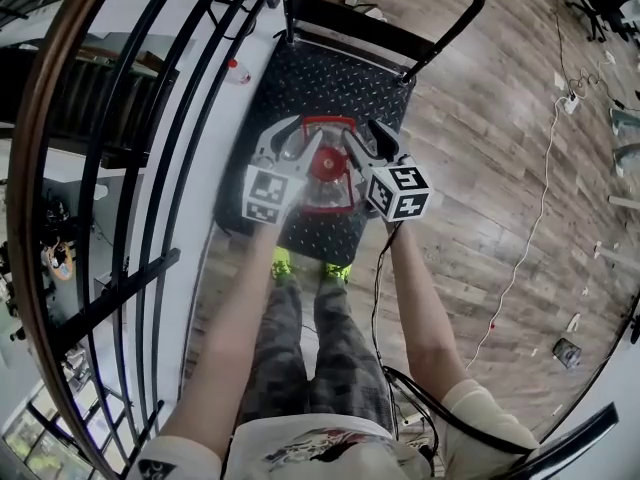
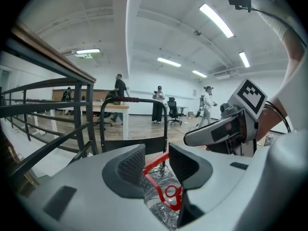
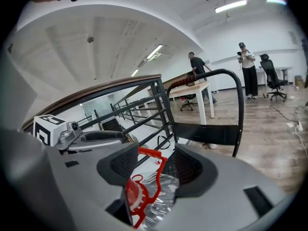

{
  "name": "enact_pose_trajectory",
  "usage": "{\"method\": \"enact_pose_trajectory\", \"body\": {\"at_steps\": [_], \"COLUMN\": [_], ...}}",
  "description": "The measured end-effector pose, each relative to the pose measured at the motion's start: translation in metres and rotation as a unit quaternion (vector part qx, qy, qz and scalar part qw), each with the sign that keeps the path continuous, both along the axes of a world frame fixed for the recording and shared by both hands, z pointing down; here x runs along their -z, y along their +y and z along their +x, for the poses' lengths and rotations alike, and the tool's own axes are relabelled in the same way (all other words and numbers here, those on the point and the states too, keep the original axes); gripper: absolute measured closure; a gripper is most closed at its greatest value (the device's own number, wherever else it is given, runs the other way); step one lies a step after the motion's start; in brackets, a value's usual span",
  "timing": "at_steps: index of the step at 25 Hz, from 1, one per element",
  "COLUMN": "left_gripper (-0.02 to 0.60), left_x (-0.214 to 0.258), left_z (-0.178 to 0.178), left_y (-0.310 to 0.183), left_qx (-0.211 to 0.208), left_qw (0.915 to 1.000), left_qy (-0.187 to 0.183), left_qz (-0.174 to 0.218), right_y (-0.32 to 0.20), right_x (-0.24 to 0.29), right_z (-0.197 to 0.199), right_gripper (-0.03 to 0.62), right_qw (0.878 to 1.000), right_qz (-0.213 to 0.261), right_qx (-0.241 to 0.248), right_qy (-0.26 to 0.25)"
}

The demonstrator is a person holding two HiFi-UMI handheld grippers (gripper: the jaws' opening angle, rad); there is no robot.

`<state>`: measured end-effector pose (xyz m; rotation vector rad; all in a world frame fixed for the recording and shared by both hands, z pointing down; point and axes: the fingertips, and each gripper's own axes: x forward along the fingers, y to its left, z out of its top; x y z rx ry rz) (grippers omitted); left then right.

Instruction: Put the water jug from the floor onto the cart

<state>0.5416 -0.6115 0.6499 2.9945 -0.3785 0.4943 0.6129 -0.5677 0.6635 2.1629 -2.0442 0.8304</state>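
The water jug [image 1: 325, 173] rests on the black checker-plate deck of the cart [image 1: 330, 68], near the edge closest to the person. I cannot tell if it is upright or tilted. I judge that the placing step is at its end and only the withdrawal remains.

The right tongs [image 3: 156, 165] stand wide apart. The jug's red handle [image 3: 153, 154] is between them, but the pads do not press it. The left tongs [image 2: 156, 160] are also apart, and the handle crosses their gap, seemingly not pinched.

The next move calls for lifting both tongs clear without hooking the handle.

The jug is clear, crinkled plastic with a red cap [image 1: 325, 165]. It probably is light and easy to knock over.
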Motion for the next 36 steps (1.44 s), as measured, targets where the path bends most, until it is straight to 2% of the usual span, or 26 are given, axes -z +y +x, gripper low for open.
{"method": "enact_pose_trajectory", "body": {"at_steps": [6, 8, 12, 22, 30, 33, 36], "left_gripper": [0.455, 0.539, 0.563, 0.569, 0.569, 0.569, 0.569], "left_x": [0.054, 0.079, 0.122, 0.172, 0.187, 0.188, 0.198], "left_z": [-0.003, -0.01, -0.021, -0.016, -0.014, -0.026, -0.052], "left_y": [0.018, 0.027, 0.041, 0.085, 0.094, 0.093, 0.076], "left_qx": [-0.027, -0.034, -0.036, -0.058, -0.042, -0.032, 0.002], "left_qw": [0.9995, 0.9991, 0.9986, 0.9974, 0.998, 0.9982, 0.9985], "left_qy": [0.016, 0.022, 0.032, 0.036, 0.04, 0.042, 0.044], "left_qz": [0.007, 0.016, 0.023, 0.024, 0.024, 0.029, 0.034], "right_y": [0.001, 0.007, 0.019, 0.043, 0.054, 0.054, 0.033], "right_x": [0.049, 0.075, 0.126, 0.183, 0.201, 0.205, 0.212], "right_z": [-0.02, -0.03, -0.045, -0.065, -0.067, -0.076, -0.101], "right_gripper": [0.364, 0.431, 0.56, 0.566, 0.568, 0.568, 0.568], "right_qw": [1.0, 0.999, 0.997, 0.996, 0.995, 0.995, 0.993], "right_qz": [0.014, 0.027, 0.058, 0.077, 0.083, 0.085, 0.093], "right_qx": [0.019, 0.024, 0.021, 0.023, 0.029, 0.032, 0.065], "right_qy": [0.007, 0.015, 0.037, 0.041, 0.044, 0.046, 0.043]}}
